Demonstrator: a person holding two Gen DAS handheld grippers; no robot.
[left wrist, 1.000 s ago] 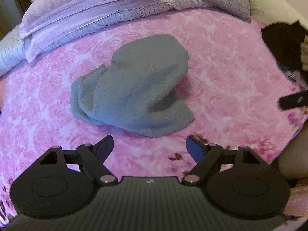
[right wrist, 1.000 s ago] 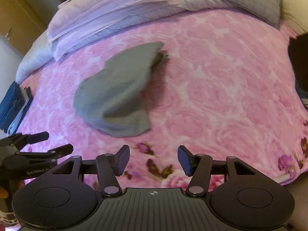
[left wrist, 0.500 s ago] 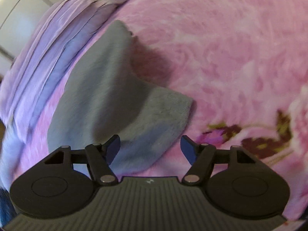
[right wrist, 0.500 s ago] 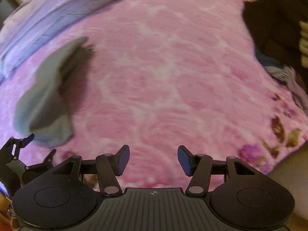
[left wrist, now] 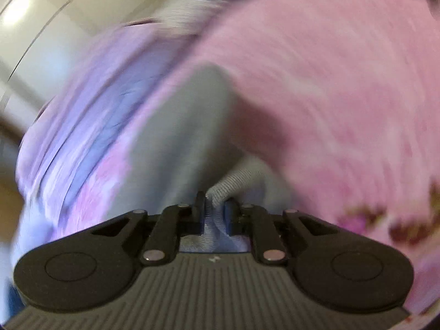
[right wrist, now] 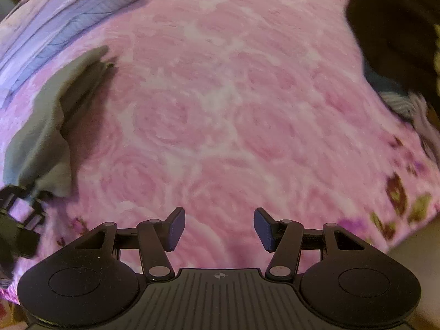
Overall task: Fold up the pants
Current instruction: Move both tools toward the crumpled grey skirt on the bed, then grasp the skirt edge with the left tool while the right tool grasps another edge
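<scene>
The grey pants (left wrist: 187,137) lie crumpled on the pink rose-patterned blanket (left wrist: 316,82). In the blurred left wrist view my left gripper (left wrist: 216,211) is closing, and its jaws pinch the ribbed grey hem of the pants between the pads. The right wrist view shows the same grey pants (right wrist: 46,126) at the far left, with the left gripper (right wrist: 29,195) at their near corner. My right gripper (right wrist: 217,227) hangs open over bare blanket (right wrist: 220,110), well to the right of the pants, with nothing between its fingers.
Folded lilac bedding (right wrist: 41,24) lies along the far left side of the bed. A dark pile of clothes (right wrist: 396,33) sits at the right. The blanket's front edge runs near the floral border (right wrist: 398,195).
My left gripper dropped to the near edge of the pants and closed on the ribbed hem. My right gripper swung right, away from the pants, and stayed open.
</scene>
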